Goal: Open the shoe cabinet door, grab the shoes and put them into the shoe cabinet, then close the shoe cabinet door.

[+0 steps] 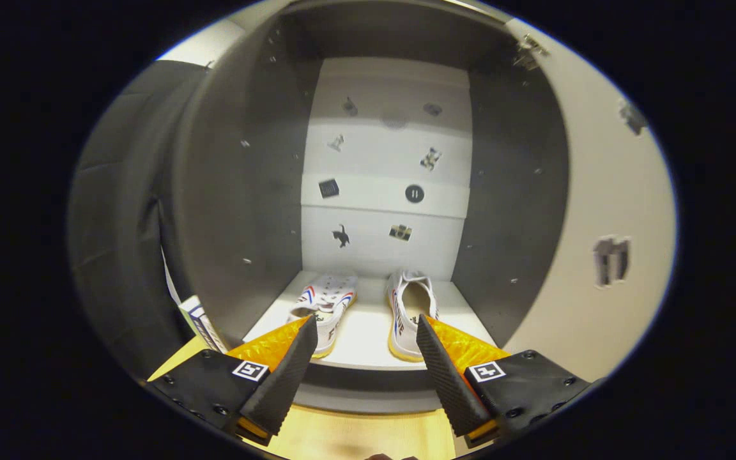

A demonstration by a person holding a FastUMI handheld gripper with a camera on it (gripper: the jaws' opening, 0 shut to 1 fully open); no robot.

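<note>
The shoe cabinet stands open ahead of me, with dark side walls and a white back panel carrying small stickers. Its door is swung out on the right side, pale on its inner face. Two white shoes rest on the cabinet's bottom shelf: the left shoe and the right shoe, both with red and blue stripes and yellowish soles, heels toward me. My gripper is open, its fingers spread just in front of the shelf edge with nothing between them; each fingertip overlaps a shoe's heel in view.
A dark cloth wall hangs left of the cabinet. A light wooden floor lies below the fingers. A small striped box or book leans at the cabinet's lower left corner.
</note>
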